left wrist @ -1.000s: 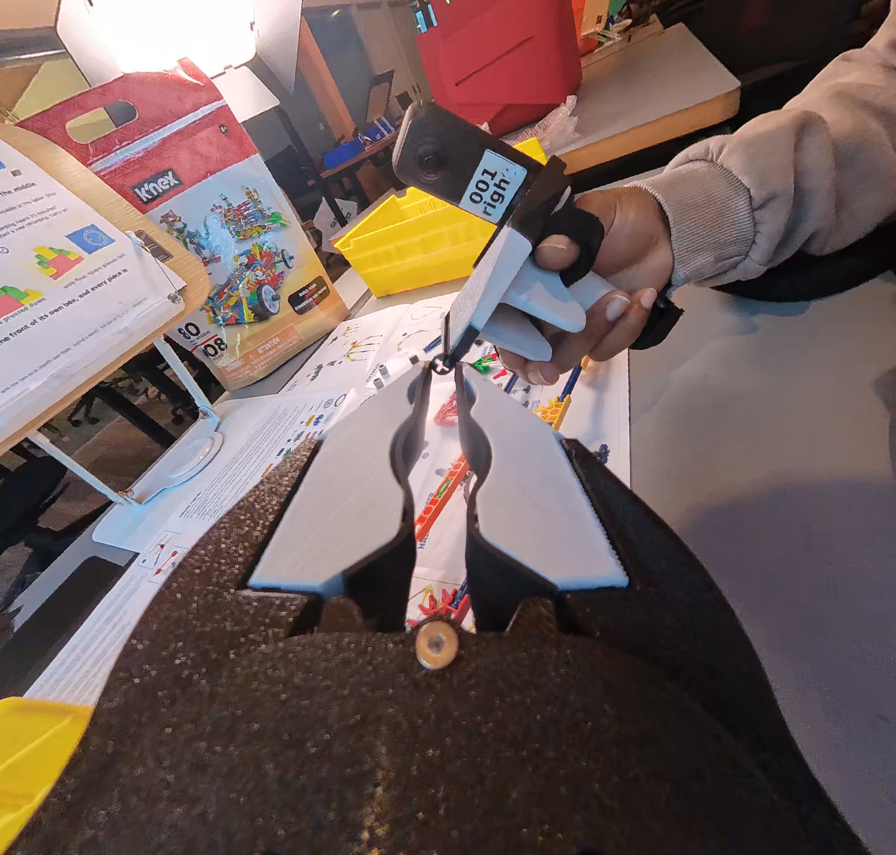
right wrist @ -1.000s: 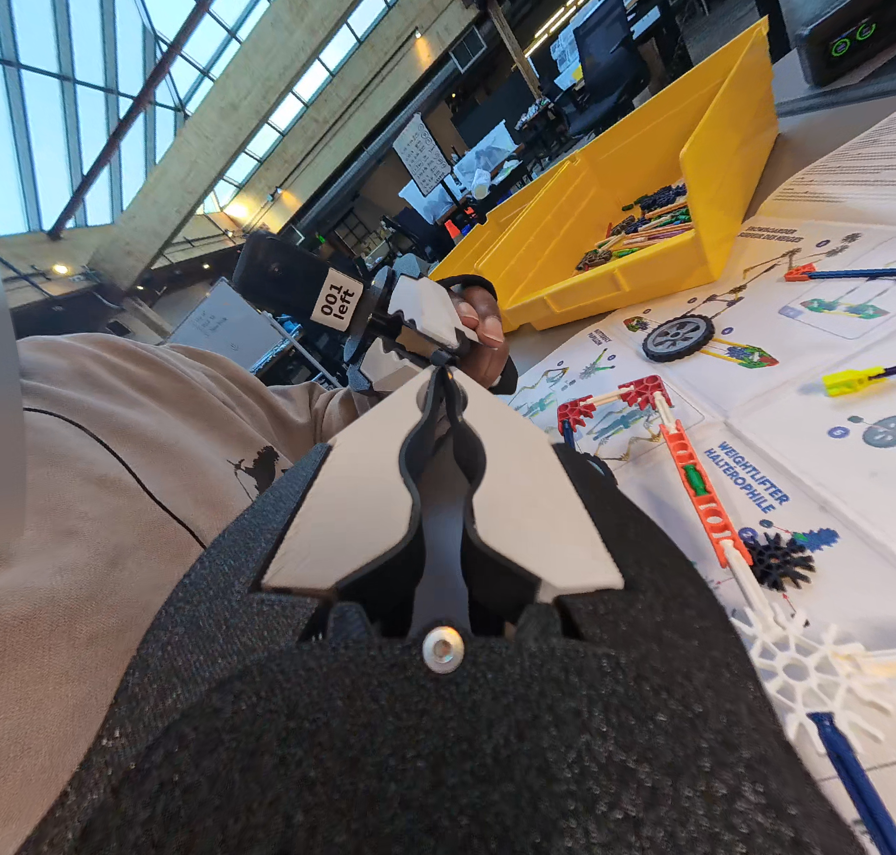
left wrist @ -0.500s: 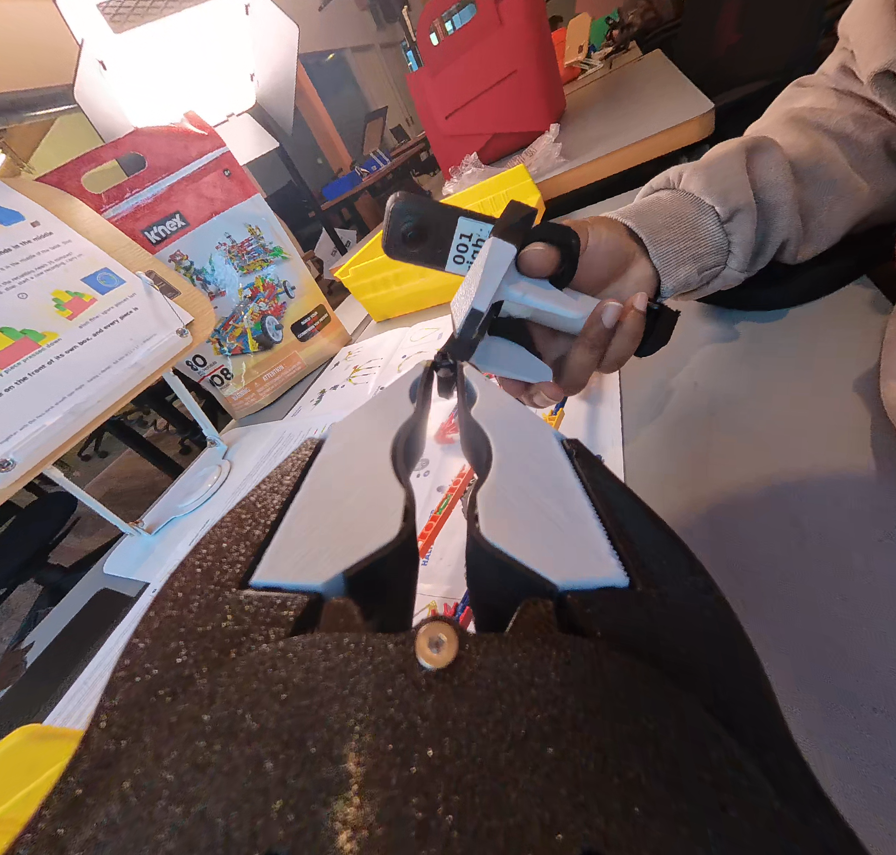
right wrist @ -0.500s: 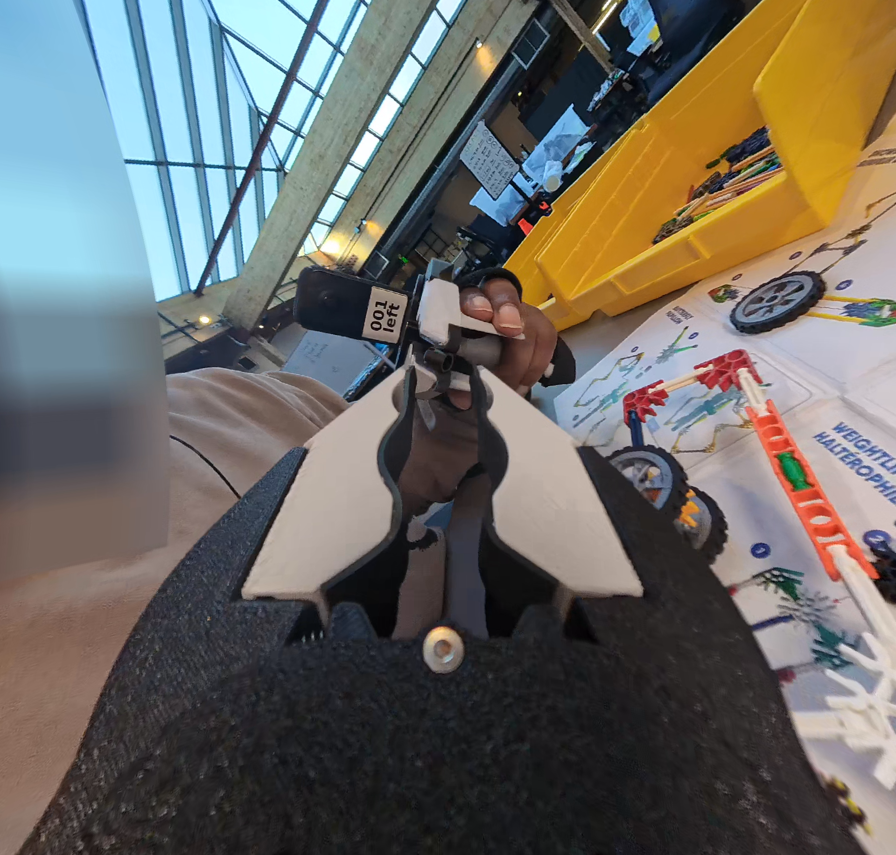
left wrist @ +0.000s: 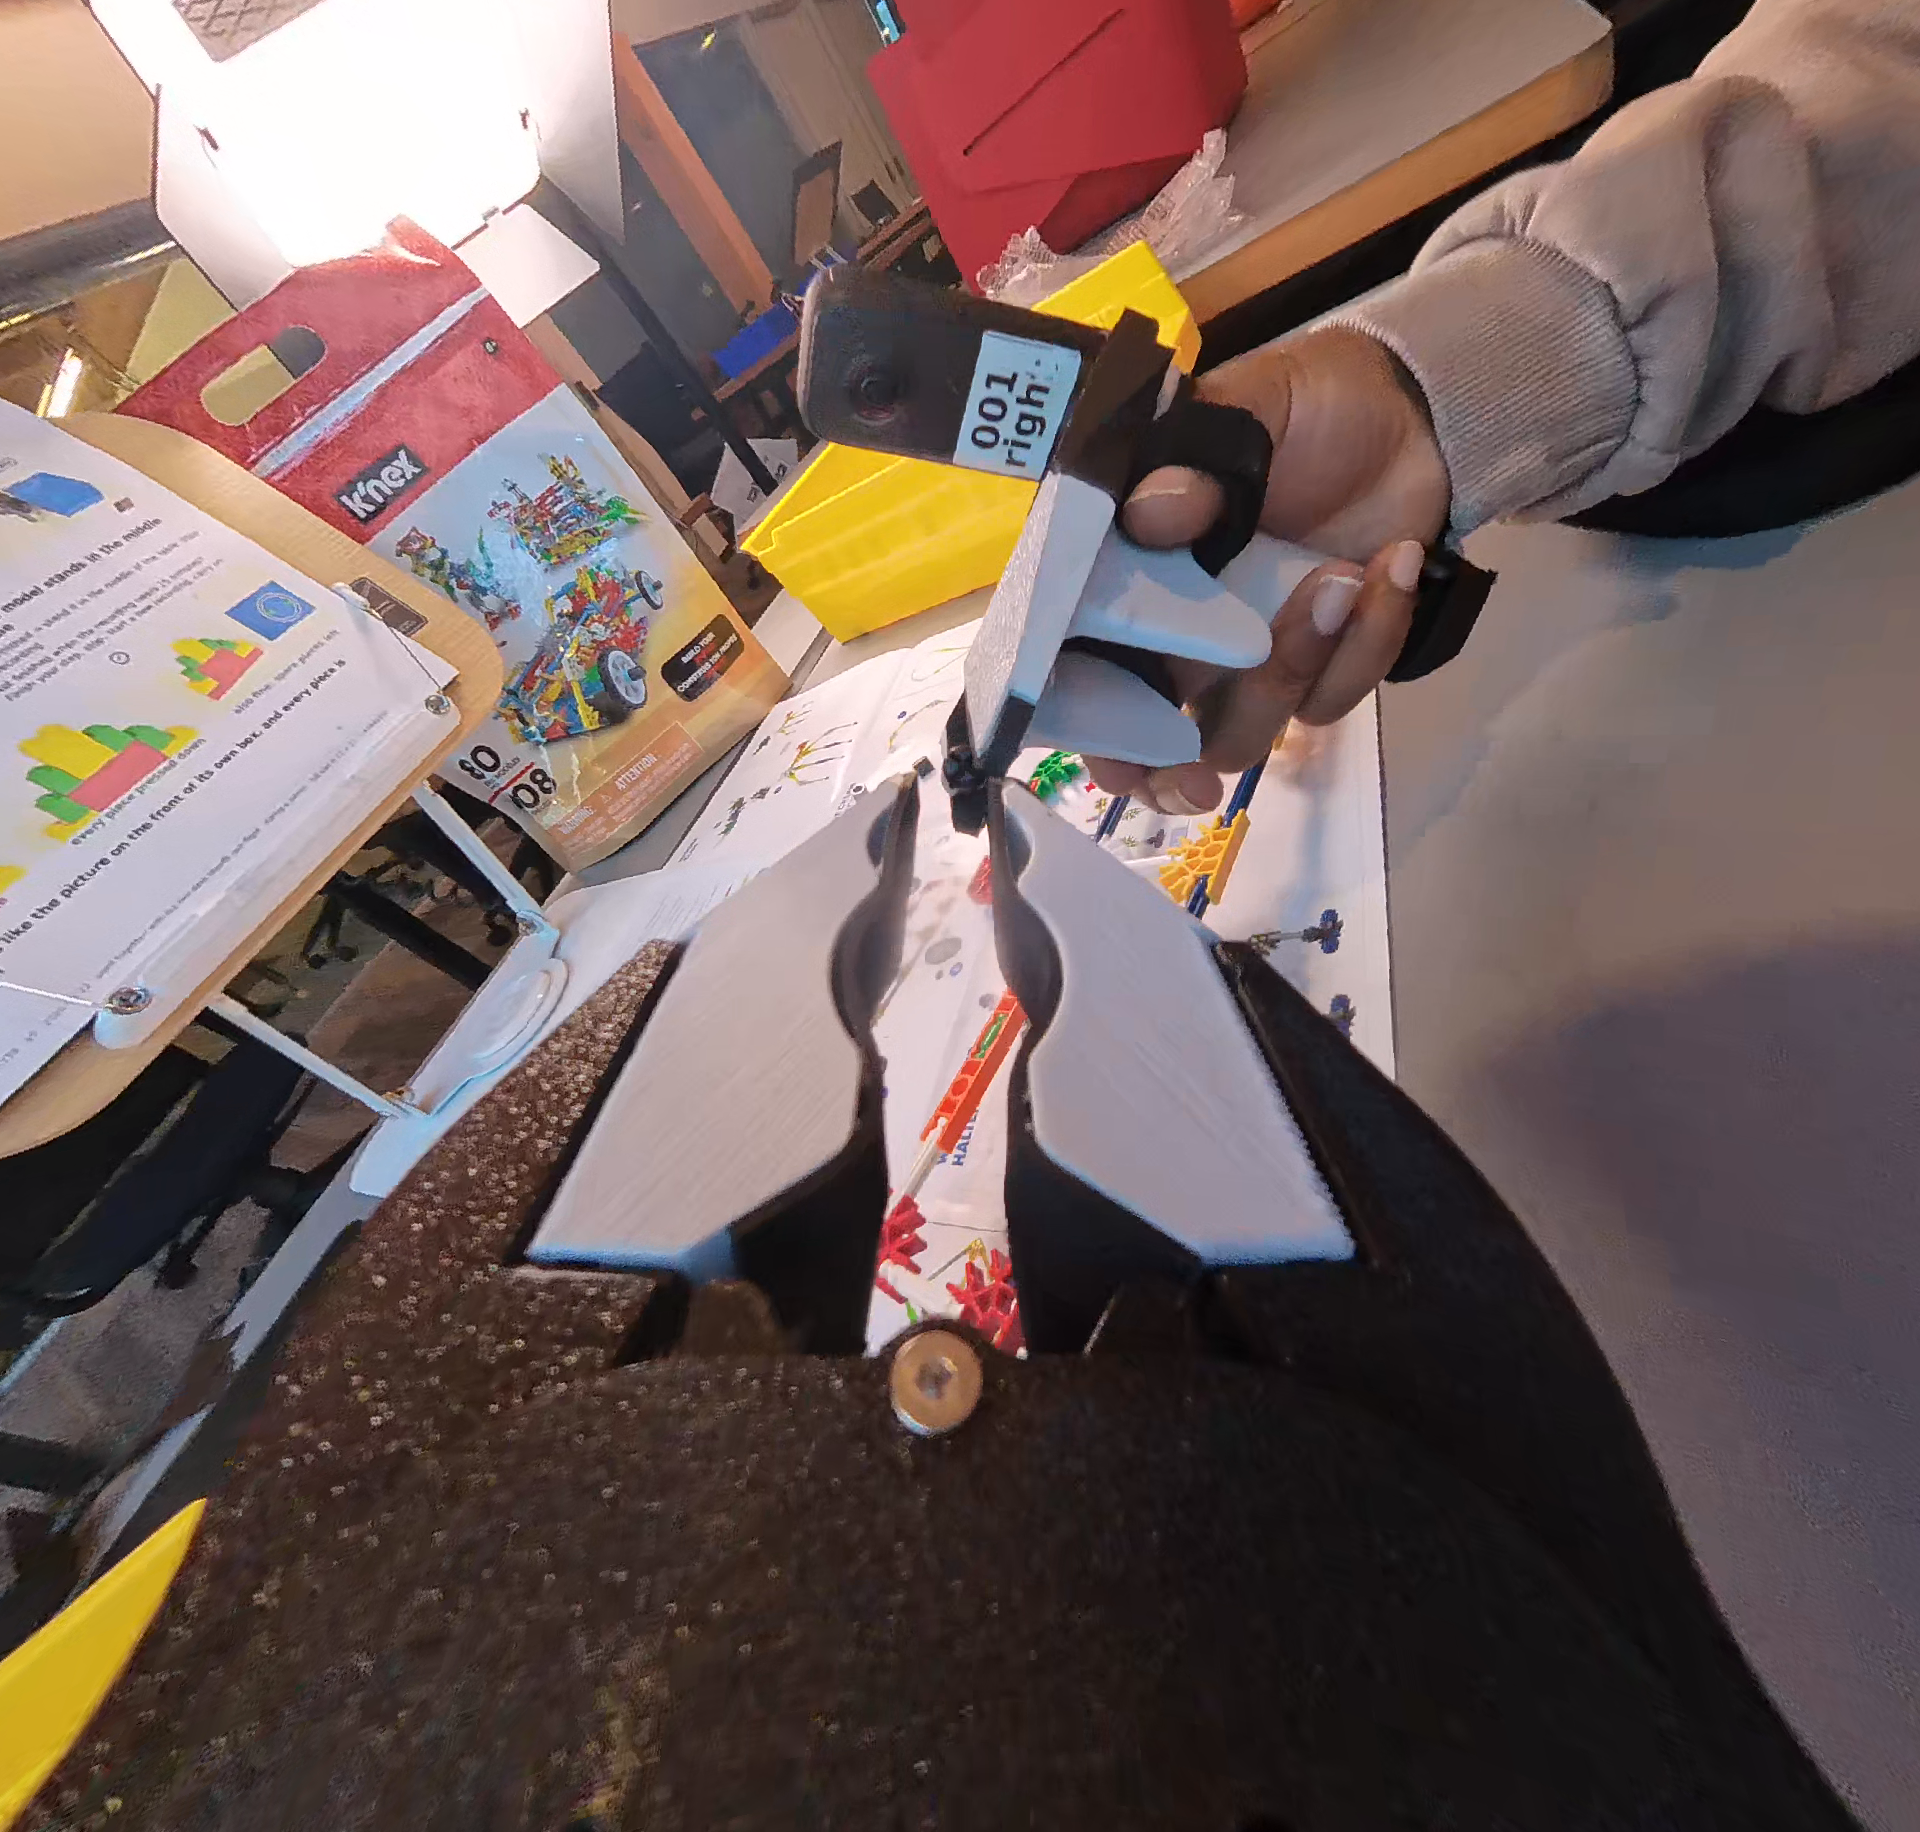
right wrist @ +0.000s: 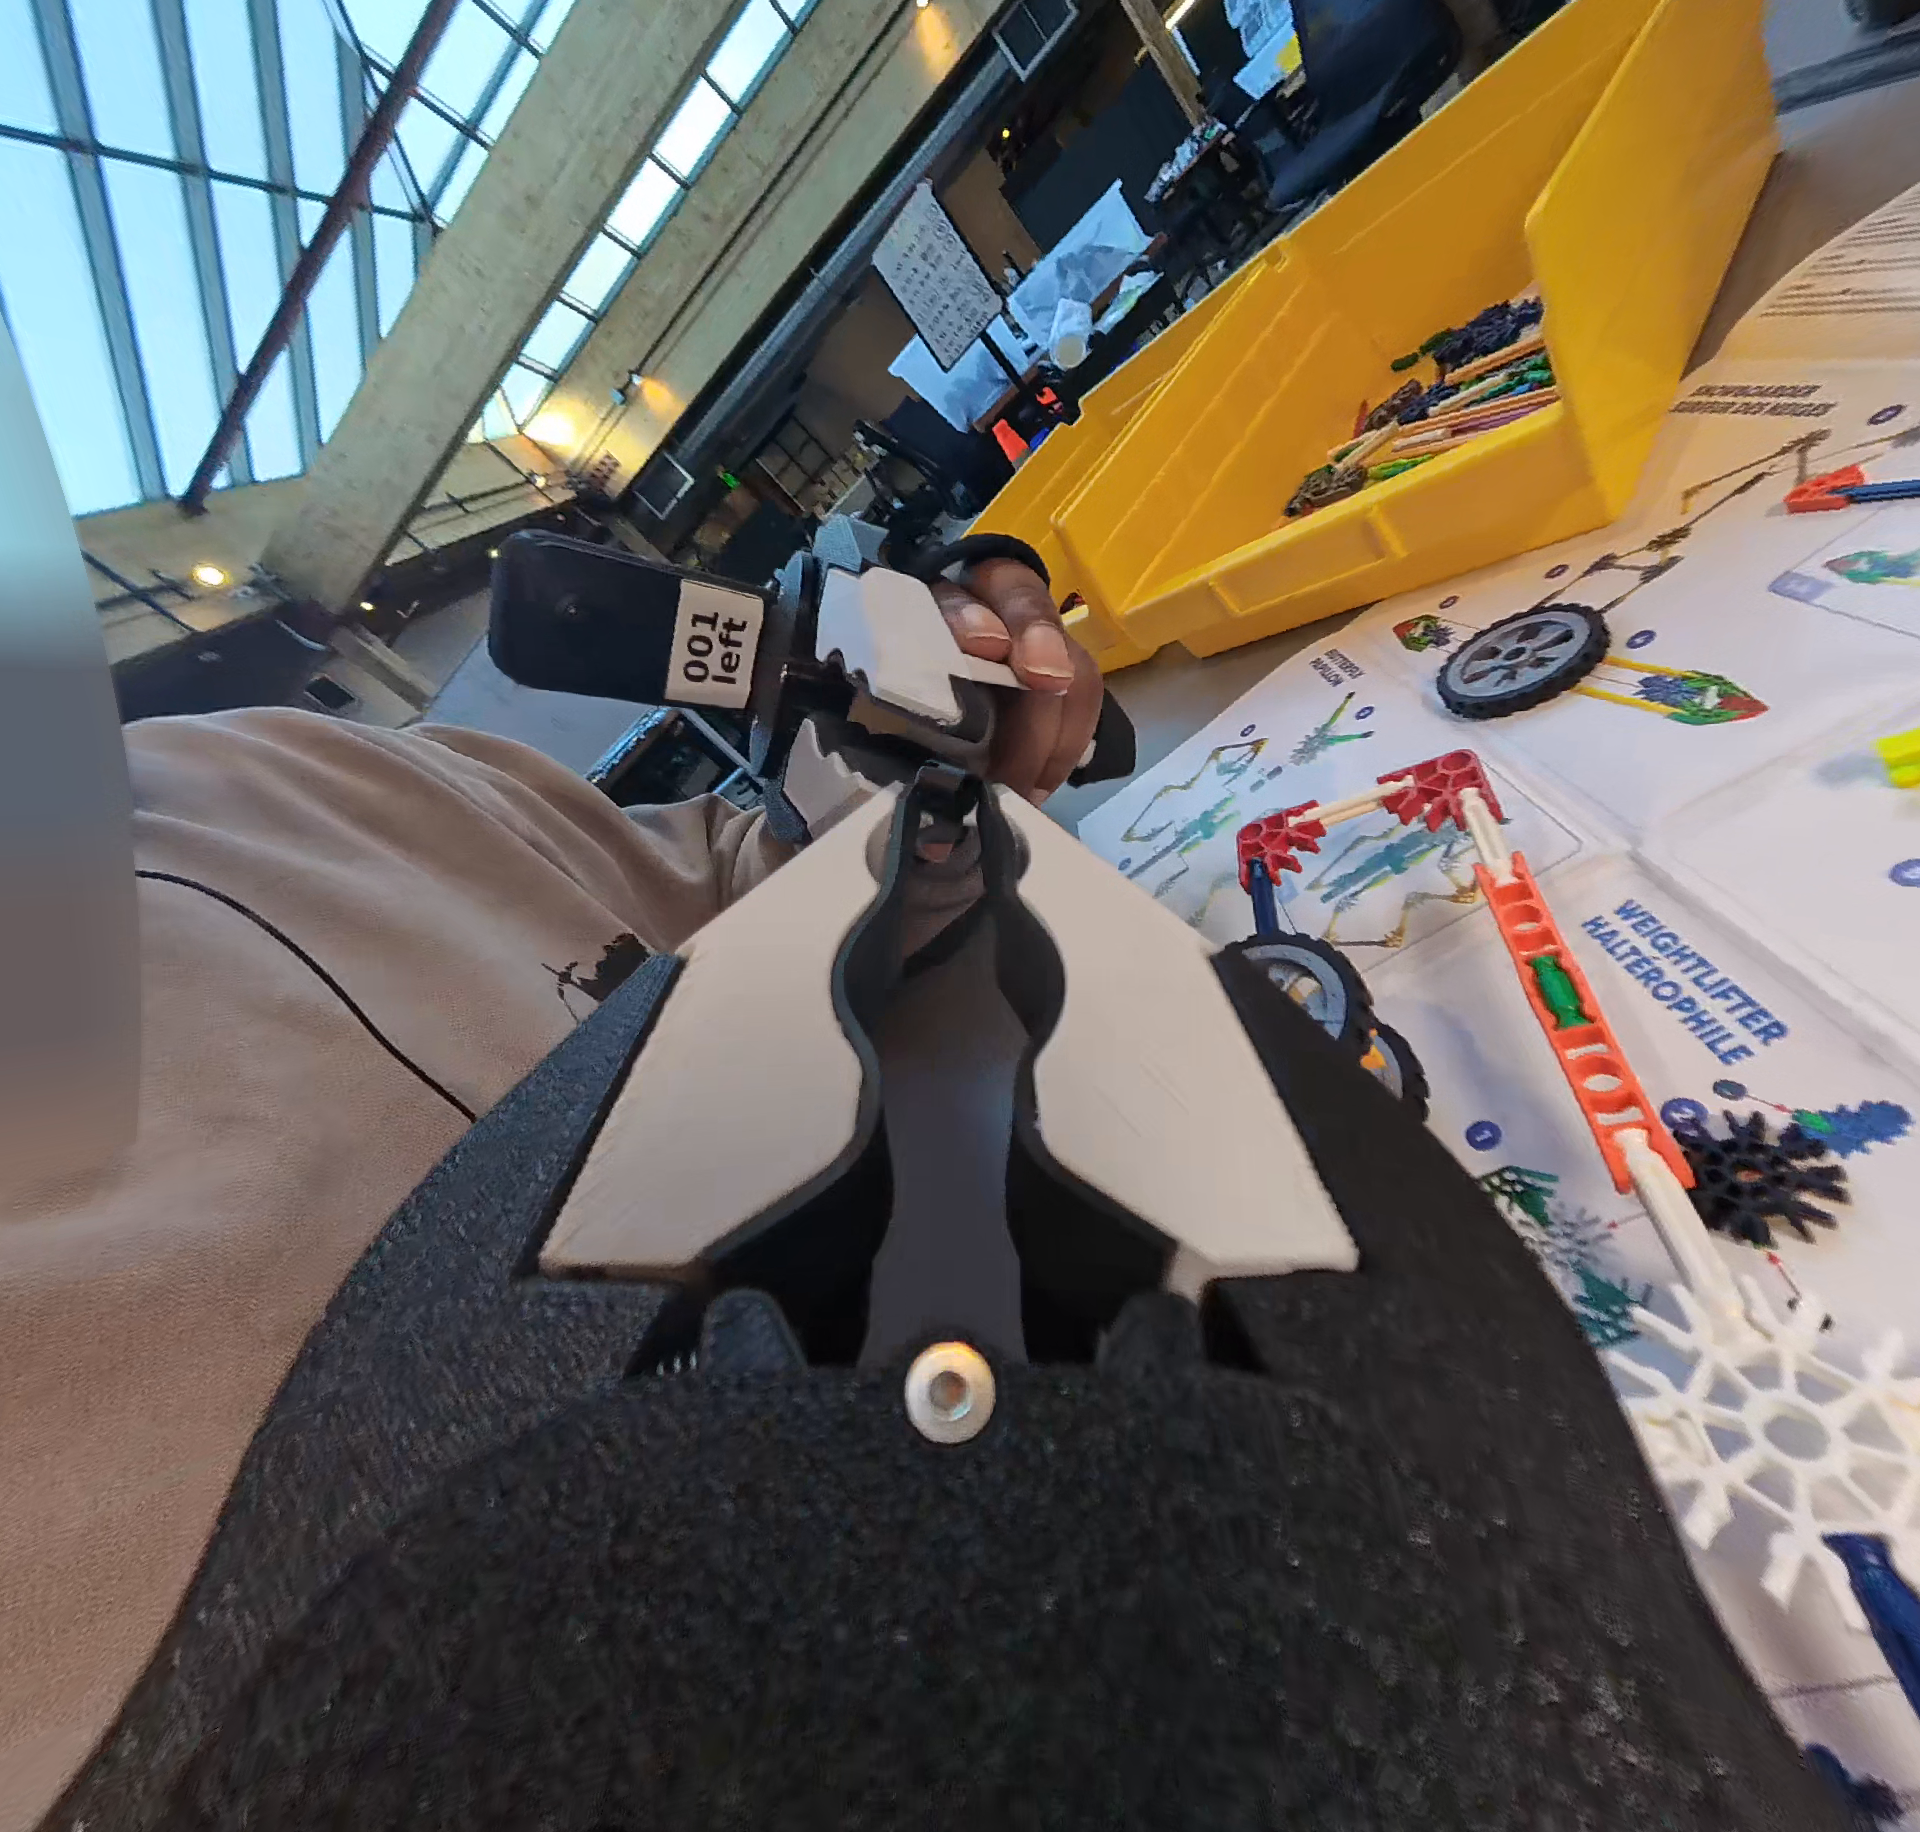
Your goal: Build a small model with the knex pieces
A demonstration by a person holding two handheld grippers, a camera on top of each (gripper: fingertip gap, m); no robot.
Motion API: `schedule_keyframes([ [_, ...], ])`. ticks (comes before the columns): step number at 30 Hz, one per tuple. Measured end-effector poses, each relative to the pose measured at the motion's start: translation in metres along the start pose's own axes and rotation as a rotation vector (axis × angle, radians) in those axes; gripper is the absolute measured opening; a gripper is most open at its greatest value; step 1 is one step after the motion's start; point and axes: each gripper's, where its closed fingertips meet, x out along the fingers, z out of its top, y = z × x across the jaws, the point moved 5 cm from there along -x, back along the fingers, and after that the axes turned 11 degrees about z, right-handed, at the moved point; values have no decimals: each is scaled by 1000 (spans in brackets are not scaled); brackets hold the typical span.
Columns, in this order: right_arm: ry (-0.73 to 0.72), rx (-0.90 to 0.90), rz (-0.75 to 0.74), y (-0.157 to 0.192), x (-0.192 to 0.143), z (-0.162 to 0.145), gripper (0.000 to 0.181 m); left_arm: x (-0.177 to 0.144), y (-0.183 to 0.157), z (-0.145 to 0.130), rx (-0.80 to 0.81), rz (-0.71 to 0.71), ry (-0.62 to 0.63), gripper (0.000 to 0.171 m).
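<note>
Left wrist view: left gripper (left wrist: pixel 956 795) fingers a narrow slit apart, tips set either side of a small black piece (left wrist: pixel 964 780); contact with it not clear, so grip cannot be told

Same view: right gripper (left wrist: pixel 977 743) coming in from above, tips pinched on that black piece, held by the right hand (left wrist: pixel 1299 556) in a pale sleeve (left wrist: pixel 1662 255); both grippers meeting tip to tip above the instruction sheet (left wrist: pixel 831 743) on the grey table (left wrist: pixel 1662 951)

Right wrist view: right gripper (right wrist: pixel 945 795) fingers likewise only a slit apart, dark piece (right wrist: pixel 940 783) between the tips; left gripper (right wrist: pixel 935 769) and left hand (right wrist: pixel 1029 691) just beyond, touching at the tips

On the sheet, right of the fingers: orange-and-white rod model (right wrist: pixel 1558 1013) with red connectors, a wheel (right wrist: pixel 1522 660) near the yellow bin (right wrist: pixel 1455 255), a black connector (right wrist: pixel 1756 1180), a white snowflake connector (right wrist: pixel 1787 1439); none touched by either gripper

Left of the left fingers: red kit box (left wrist: pixel 540 639), clipboard stand (left wrist: pixel 208 691) with a printed page, bright lamp (left wrist: pixel 343 99) above

Against 1.0 s ago: right tips then nearly closed, now a little parted around the piece; left finger gap about the same

Against 0.5 s ago: right wrist view swung back toward the sheet, more of the bin and rod model in sight; grippers still tip to tip, black piece still at the meeting point
</note>
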Motion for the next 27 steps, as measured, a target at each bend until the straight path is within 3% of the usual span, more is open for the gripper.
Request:
schedule_keyframes([
  [9,99,150,-57,-14,-5,-16,10,1,-16,-13,320,-8,102,9],
  [15,154,180,-78,-20,-8,-24,10,2,-25,-20,414,-39,140,7],
  [17,153,167,-68,-18,-8,-22,10,2,-25,-18,392,-35,133,7],
  [22,40,143,73,-3,-6,-6,17,0,-10,-4,135,-13,41,6],
  [27,-12,150,124,0,-5,-2,11,-2,-6,1,58,-10,4,6],
])
